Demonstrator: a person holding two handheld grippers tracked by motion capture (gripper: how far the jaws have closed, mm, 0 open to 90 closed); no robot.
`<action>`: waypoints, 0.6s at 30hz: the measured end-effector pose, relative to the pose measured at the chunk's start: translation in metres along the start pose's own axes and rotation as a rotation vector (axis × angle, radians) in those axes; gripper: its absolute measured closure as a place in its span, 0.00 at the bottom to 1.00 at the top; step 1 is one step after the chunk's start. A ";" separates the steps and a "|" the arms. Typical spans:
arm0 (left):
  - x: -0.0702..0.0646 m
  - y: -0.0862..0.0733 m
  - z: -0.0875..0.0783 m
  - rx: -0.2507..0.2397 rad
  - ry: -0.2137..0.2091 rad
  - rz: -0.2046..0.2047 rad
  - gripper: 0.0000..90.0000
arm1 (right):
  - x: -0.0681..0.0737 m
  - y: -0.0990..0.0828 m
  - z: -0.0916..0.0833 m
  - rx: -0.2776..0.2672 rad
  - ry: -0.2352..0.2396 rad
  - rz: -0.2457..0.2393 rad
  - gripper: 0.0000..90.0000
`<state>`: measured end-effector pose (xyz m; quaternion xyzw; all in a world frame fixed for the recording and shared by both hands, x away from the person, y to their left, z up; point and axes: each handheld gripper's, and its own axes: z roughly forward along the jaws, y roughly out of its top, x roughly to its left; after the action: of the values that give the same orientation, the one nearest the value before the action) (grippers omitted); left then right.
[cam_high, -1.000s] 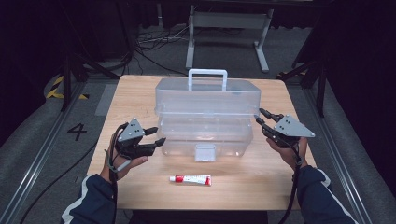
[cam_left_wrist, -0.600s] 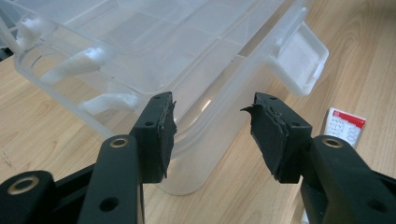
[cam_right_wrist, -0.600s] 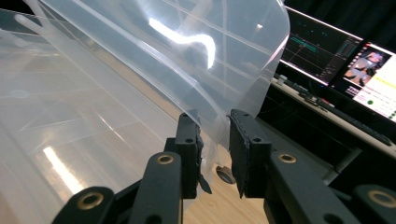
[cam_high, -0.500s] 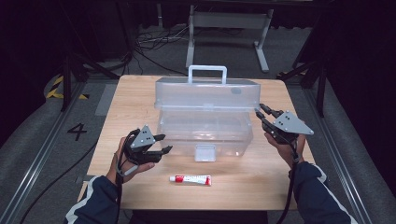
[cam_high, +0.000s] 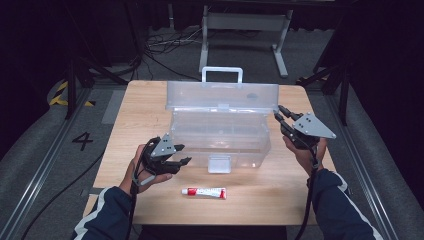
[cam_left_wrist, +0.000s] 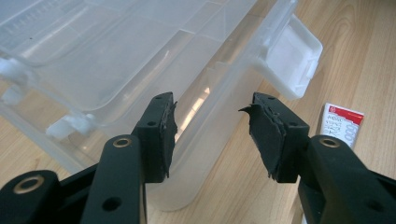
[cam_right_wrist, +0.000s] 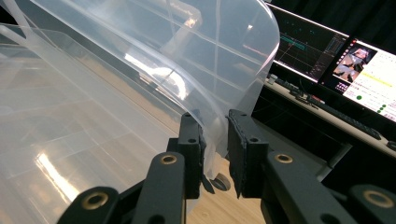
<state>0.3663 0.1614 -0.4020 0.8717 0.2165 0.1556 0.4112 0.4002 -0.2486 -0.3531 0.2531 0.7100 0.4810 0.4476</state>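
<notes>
A clear plastic storage box (cam_high: 220, 135) stands mid-table on the wooden table (cam_high: 135, 115), its lid (cam_high: 222, 95) raised and tilted back toward twelve o'clock, white handle (cam_high: 222, 74) on top and a front latch (cam_high: 219, 164) hanging at six. Nothing can be made out inside through the hazy walls. A red-and-white tube (cam_high: 204, 192) lies at six o'clock, apart from the box. The left gripper (cam_high: 181, 155) hovers at eight o'clock, jaws wide apart and empty. The right gripper (cam_right_wrist: 215, 149) at three o'clock has its jaws closed narrowly around the lid's edge. Monitors (cam_right_wrist: 355, 65) glow behind, their contents unreadable.
</notes>
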 end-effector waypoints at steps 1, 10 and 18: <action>0.000 0.000 0.001 0.005 0.000 0.000 0.57 | 0.000 0.001 0.001 0.001 -0.004 -0.003 0.85; 0.000 0.011 0.012 0.038 -0.035 0.024 0.61 | -0.004 0.006 0.007 -0.009 -0.022 0.049 0.85; 0.010 0.015 0.019 0.070 -0.096 0.051 0.66 | -0.009 0.008 0.013 -0.022 -0.022 0.081 0.86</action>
<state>0.3873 0.1462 -0.4008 0.8973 0.1795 0.1163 0.3862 0.4152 -0.2468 -0.3438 0.2821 0.6890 0.5038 0.4380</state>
